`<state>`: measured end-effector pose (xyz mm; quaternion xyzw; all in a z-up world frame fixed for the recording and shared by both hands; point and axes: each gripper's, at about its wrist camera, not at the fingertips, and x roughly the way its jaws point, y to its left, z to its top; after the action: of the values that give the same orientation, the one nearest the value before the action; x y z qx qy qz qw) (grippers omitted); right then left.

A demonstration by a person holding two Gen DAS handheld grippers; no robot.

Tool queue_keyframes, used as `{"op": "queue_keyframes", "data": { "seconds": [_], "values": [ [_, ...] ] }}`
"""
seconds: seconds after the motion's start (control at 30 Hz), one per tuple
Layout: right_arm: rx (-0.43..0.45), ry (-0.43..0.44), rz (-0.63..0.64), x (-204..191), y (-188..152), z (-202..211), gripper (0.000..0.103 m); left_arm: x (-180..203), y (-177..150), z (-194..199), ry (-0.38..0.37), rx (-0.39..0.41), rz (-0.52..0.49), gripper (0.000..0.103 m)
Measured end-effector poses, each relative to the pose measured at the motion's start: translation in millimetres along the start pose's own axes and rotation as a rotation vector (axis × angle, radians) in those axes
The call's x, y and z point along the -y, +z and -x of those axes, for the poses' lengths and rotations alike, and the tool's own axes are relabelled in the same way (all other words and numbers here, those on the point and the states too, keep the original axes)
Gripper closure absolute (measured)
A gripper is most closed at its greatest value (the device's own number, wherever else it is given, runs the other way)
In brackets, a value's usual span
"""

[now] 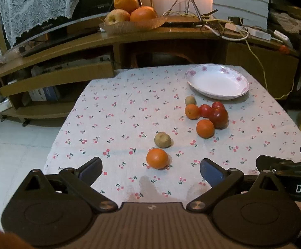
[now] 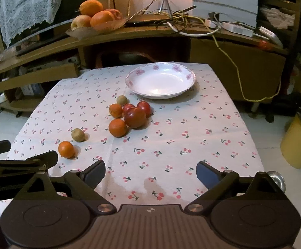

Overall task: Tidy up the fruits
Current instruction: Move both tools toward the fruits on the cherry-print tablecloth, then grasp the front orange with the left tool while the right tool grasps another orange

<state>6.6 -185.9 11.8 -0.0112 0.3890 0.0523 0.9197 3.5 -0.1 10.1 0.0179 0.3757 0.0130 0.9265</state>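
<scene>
Loose fruit lies on a cherry-print tablecloth (image 1: 119, 124). An orange (image 1: 157, 158) sits nearest, just ahead of my open, empty left gripper (image 1: 150, 171), with a kiwi (image 1: 162, 139) behind it. Farther off is a cluster: two oranges (image 1: 205, 128), red apples (image 1: 218, 117) and a second kiwi (image 1: 190, 100). An empty white floral plate (image 1: 217, 82) stands at the far right. In the right wrist view, my right gripper (image 2: 150, 175) is open and empty above bare cloth; the cluster (image 2: 135, 117), near orange (image 2: 66, 149), kiwi (image 2: 78, 134) and plate (image 2: 160, 80) lie ahead.
A wooden shelf unit behind the table holds a tray of oranges and an apple (image 1: 127, 12), tangled cables (image 1: 223, 25) and a lace-covered TV (image 1: 36, 6). A yellow bin (image 2: 299, 143) stands on the floor to the right. The table edges drop to a tiled floor.
</scene>
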Motion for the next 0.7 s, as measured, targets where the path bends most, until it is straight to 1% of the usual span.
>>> {"op": "queue_keyframes", "data": {
  "seconds": [0.13,0.23,0.33,0.37,0.57,0.63,0.7],
  "values": [
    [-0.030,0.016,0.030,-6,3,-12,0.008,-6,-3,-9,-0.003,0.004,-0.003,0.000],
    [-0.043,0.023,0.038,-8,7,-20,0.008,-11,-1,-19,-0.029,-0.008,0.021,0.000],
    [-0.063,0.030,0.043,-7,12,-29,0.008,-11,3,-30,-0.045,-0.023,0.025,0.001],
    [-0.068,0.031,0.048,-7,14,-33,0.008,-10,4,-33,-0.048,-0.026,0.021,0.002],
    [-0.093,0.047,0.079,-5,24,-53,0.011,-7,5,-55,-0.067,-0.066,-0.003,0.003],
    [-0.102,0.055,0.089,-3,27,-61,0.011,-4,3,-61,-0.066,-0.069,-0.030,0.004],
    [-0.111,0.068,0.097,-3,30,-67,0.012,-1,3,-65,-0.061,-0.065,-0.052,0.009]
  ]
}}
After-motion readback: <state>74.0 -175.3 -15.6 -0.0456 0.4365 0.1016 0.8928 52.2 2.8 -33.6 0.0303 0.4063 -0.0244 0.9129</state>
